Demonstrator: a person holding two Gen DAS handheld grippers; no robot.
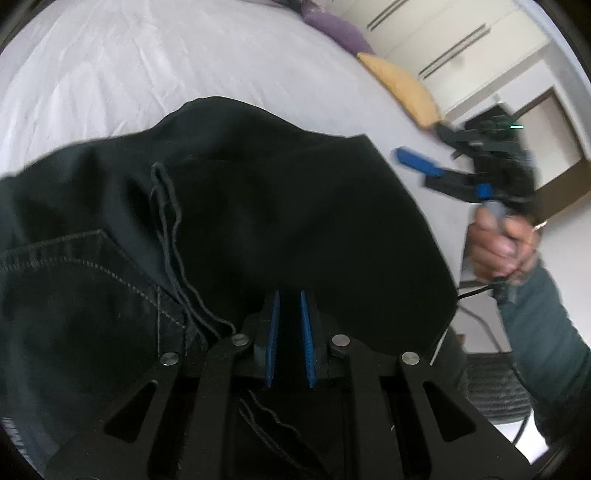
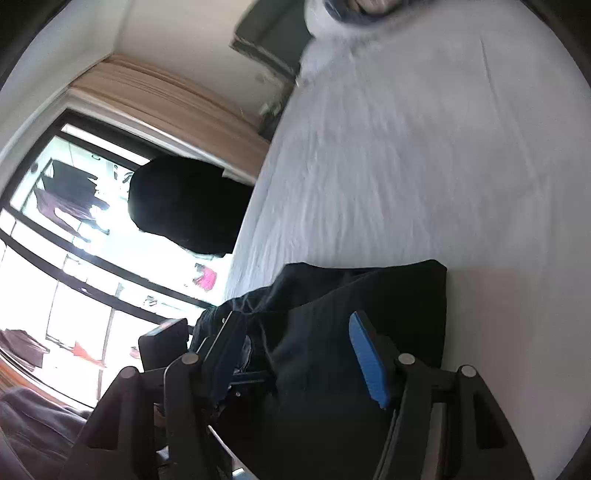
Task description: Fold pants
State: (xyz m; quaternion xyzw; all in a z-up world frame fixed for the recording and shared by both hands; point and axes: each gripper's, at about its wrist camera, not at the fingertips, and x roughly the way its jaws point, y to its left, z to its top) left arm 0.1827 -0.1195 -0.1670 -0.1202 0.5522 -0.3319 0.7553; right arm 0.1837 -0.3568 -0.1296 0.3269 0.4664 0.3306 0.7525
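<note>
Black pants (image 1: 280, 206) lie bunched on the white bed sheet (image 1: 147, 66), with a stitched back pocket at the left and a drawstring (image 1: 166, 221) trailing over the cloth. My left gripper (image 1: 290, 325) sits low over them, its blue pads nearly together and pinching a fold of the dark cloth. At the right of the left wrist view a hand (image 1: 498, 243) holds my right gripper (image 1: 428, 147) above the sheet, beside the pants' edge. In the right wrist view the right gripper (image 2: 295, 321) stands wide open over the pants (image 2: 351, 295), and its pads do not press on the cloth.
A yellow pillow (image 1: 402, 88) and a purple pillow (image 1: 340, 29) lie at the bed's far edge, with wardrobe doors (image 1: 443, 44) behind them. A large bright window (image 2: 74, 221) and a dark bulky shape (image 2: 184, 203) stand beside the bed. A dark sleeve (image 1: 546, 350) is at the right.
</note>
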